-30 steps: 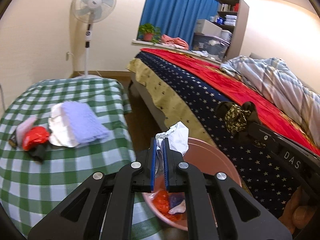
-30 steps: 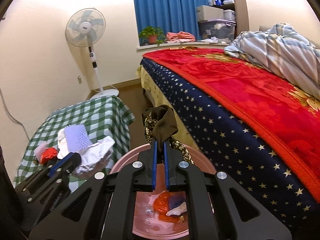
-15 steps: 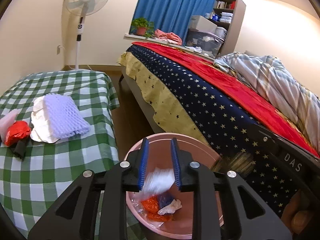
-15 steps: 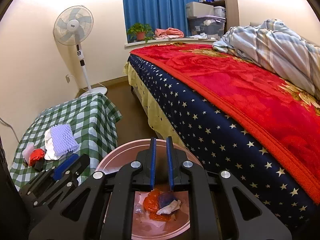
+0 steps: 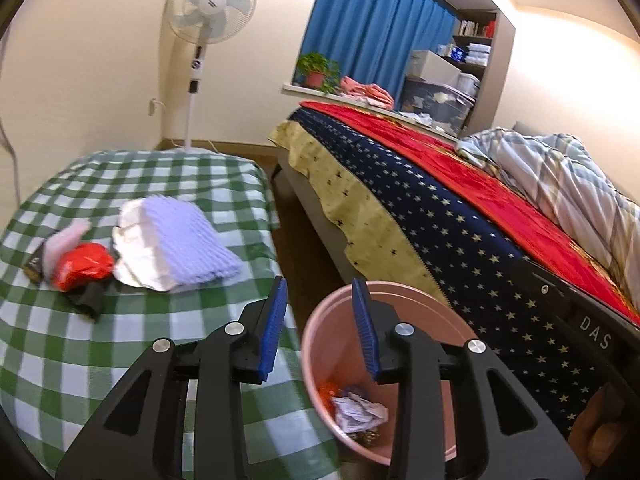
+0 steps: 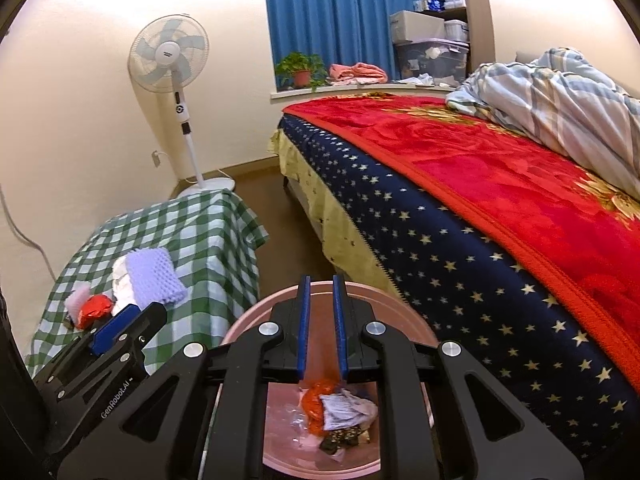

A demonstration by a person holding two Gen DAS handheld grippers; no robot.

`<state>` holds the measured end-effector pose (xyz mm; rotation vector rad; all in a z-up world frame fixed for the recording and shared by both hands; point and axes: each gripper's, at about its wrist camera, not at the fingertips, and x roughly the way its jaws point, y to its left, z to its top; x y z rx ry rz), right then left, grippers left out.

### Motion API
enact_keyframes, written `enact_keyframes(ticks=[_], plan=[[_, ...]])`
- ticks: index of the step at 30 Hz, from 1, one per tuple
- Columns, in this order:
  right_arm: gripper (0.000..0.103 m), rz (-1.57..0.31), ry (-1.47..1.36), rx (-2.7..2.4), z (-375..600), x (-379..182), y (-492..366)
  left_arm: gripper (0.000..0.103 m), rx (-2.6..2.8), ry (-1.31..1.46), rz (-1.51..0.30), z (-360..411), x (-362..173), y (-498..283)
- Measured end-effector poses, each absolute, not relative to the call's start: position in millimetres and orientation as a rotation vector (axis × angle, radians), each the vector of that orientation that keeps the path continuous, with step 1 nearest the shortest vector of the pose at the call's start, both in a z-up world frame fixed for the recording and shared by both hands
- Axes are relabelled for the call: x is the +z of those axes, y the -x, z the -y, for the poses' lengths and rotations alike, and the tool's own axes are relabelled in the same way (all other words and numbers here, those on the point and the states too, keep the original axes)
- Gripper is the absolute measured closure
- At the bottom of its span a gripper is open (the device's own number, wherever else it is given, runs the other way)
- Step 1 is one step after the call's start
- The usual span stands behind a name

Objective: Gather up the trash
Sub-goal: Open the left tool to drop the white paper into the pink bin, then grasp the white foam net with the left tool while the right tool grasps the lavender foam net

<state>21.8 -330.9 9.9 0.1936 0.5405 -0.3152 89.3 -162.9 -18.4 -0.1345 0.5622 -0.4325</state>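
Observation:
A pink trash bin (image 5: 404,292) (image 6: 400,312) stands between the checked table and the bed. Inside lie crumpled white paper (image 5: 358,410) (image 6: 346,410), an orange wrapper (image 6: 316,396) and a dark patterned cloth (image 6: 342,436). My left gripper (image 5: 320,326) is open and empty, over the bin's left rim. My right gripper (image 6: 321,322) is open and empty, above the bin. On the table lie a lilac foam net (image 5: 192,240) (image 6: 154,276) on white paper (image 5: 132,240), a red wrapper (image 5: 82,266) (image 6: 94,308), a pink piece (image 5: 66,242) and a dark scrap (image 5: 90,298).
The green checked table (image 5: 120,360) (image 6: 208,232) is on the left. A bed with a star-patterned blue and red blanket (image 5: 460,232) (image 6: 480,200) runs along the right. A standing fan (image 5: 208,20) (image 6: 172,56) is by the far wall.
Both grippers opened and dropped their loads, the crumpled paper and the dark cloth, into the bin. The left gripper has shifted left toward the table.

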Motion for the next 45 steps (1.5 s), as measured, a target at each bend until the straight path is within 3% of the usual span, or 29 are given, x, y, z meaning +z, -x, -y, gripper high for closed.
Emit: enact_keyframes(ticks=[15,17,19,21,40,45], plan=[[0.090,-0.525,-0.212,-0.158,289,-11,-57,0.066,-0.198,0.119,-0.495,78,-18,-99],[0.089,-0.532,-0.220,-0.135,282,-16,-65,0.061,-0.172,0.123,-0.484,68,-18,-100],[0.086,-0.537,-0.227,-0.103,276,-22,-73,0.057,-0.146,0.118,-0.471,60,-18,-101],[0.075,-0.537,-0.226,-0.075,266,-27,-82,0.057,-0.116,0.105,-0.461,53,-19,-103],[0.057,-0.602,-0.153,0.112,204,-57,-150,0.054,0.054,0.068,-0.523,13,-39,-154],[0.044,-0.635,-0.126,0.144,189,-68,-167,0.054,0.050,0.068,-0.555,10,-47,-168]])
